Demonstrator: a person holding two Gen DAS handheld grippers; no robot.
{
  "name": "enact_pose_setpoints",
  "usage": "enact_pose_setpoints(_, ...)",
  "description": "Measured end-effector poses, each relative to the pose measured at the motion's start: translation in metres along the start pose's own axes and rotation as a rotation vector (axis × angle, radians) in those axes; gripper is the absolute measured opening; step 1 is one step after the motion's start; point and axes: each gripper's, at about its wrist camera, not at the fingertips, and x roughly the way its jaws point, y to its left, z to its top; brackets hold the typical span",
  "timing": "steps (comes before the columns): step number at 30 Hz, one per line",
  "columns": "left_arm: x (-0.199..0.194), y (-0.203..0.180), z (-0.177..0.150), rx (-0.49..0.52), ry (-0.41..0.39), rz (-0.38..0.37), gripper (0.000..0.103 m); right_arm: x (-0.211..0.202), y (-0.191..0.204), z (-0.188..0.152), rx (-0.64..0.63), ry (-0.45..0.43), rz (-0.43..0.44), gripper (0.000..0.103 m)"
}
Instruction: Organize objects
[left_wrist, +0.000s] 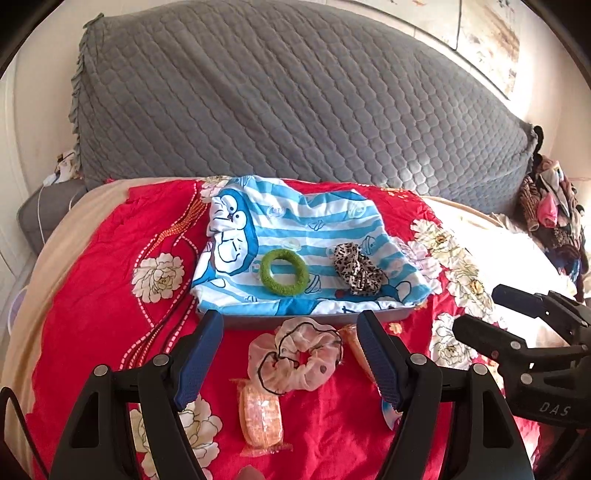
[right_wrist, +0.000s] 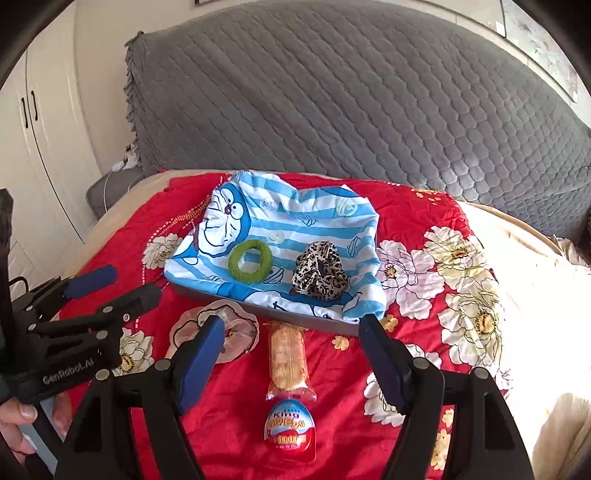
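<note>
Both my left claw (left_wrist: 290, 354) and right claw (right_wrist: 291, 356) hang released and empty over the bed (right_wrist: 229, 424). The pink scrunchie (left_wrist: 295, 356) lies near, just before the cloth-lined tray (left_wrist: 317, 320), where the green ring (left_wrist: 283, 271) and leopard scrunchie (left_wrist: 356, 268) sit. I'd drop my left claw straight over the pink one, pinch its bunched middle and keep clear of the wrapped snack (left_wrist: 260, 415) beside it.

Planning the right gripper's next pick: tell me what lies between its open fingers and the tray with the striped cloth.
In the right wrist view, the wrapped orange snack lies between the right gripper and the tray, with the egg-shaped candy nearer the camera.
</note>
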Motion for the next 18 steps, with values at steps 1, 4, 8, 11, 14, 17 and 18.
enact_pose_setpoints(1, -0.002, 0.000, 0.000, 0.000, -0.004, -0.002, 0.076, -0.002, -0.001, -0.002, 0.002, -0.004, -0.001, 0.075)
enact_pose_setpoints(4, -0.008, -0.001, -0.002, 0.004, -0.008, -0.009, 0.076, -0.007, -0.001, -0.006, 0.007, -0.003, -0.006, 0.075)
enact_pose_setpoints(8, -0.014, 0.000, -0.006, 0.007, -0.010, -0.008, 0.076, -0.014, 0.000, -0.011, 0.007, -0.006, -0.010, 0.075)
enact_pose_setpoints(11, -0.018, 0.001, -0.010, 0.000, -0.006, -0.011, 0.076, -0.017, 0.002, -0.018, 0.006, -0.001, -0.009, 0.075)
enact_pose_setpoints(14, -0.021, 0.000, -0.014, 0.008, -0.009, -0.012, 0.076, -0.018, 0.004, -0.022, -0.003, 0.010, -0.014, 0.075)
enact_pose_setpoints(17, -0.023, 0.000, -0.018, 0.009, -0.007, -0.015, 0.076, -0.021, 0.006, -0.025, -0.010, 0.004, -0.018, 0.075)
enact_pose_setpoints(18, -0.023, 0.000, -0.018, 0.009, -0.004, -0.016, 0.076, -0.022, 0.006, -0.026, -0.009, 0.003, -0.016, 0.075)
